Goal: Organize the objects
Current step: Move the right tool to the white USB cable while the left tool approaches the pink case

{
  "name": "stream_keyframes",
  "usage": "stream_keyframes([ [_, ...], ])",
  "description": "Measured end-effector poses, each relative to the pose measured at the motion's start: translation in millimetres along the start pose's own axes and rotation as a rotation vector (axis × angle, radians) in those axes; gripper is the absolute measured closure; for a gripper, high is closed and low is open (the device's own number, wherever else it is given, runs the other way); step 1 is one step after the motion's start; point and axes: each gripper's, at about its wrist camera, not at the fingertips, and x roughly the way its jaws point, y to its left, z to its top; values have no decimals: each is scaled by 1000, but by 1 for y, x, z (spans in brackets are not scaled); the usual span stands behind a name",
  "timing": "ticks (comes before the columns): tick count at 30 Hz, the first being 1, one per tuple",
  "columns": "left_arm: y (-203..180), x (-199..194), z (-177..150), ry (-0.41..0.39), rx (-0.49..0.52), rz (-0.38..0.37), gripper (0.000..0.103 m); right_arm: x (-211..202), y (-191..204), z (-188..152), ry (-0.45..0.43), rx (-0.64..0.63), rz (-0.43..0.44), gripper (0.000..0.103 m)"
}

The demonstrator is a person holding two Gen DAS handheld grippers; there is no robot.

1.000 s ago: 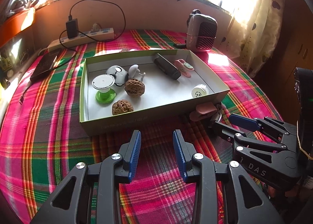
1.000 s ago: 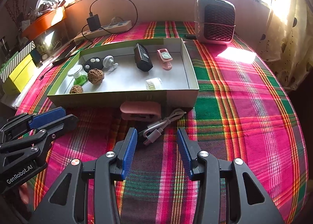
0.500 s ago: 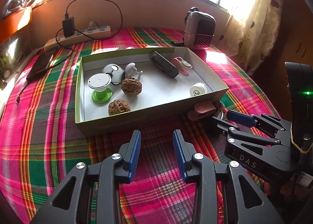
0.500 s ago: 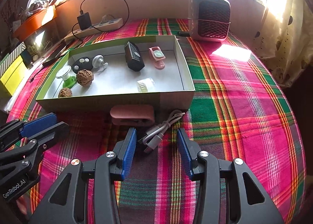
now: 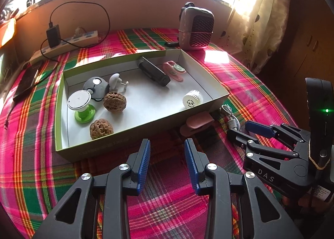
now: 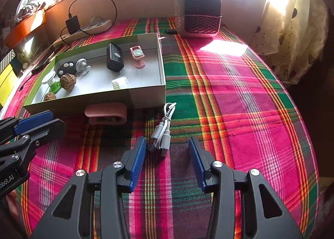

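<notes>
Lying folded on the plaid cloth (image 6: 240, 92) just outside the tray's near right corner, the white cable (image 6: 163, 132) is the item I judge to be next; its plug ends sit between the spread jaws of my right gripper (image 6: 167, 151), which grip nothing. To its left, touching the near wall of the tray (image 6: 146, 97), rests a pink case (image 6: 106, 112), also unsorted. Inside the tray I already see two walnuts (image 5: 114, 101), a green-based stand (image 5: 82, 107), a grey round remote (image 5: 96, 86), a white plug (image 5: 115, 80), a black device (image 5: 153, 71), a pink clip (image 5: 174, 70) and a white cap (image 5: 193, 100). My left gripper (image 5: 167, 155) hovers near the tray front, jaws apart, empty. Two items appear to remain. Farther off stand a heater (image 6: 198, 16) and power strip (image 6: 87, 28).
</notes>
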Motion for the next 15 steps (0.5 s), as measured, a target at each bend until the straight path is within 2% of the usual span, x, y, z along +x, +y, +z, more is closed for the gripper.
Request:
stream_keyframes([
  [15,-24,18,15,6,58,-41,71,2,-9,3,-9,-8,40,59],
])
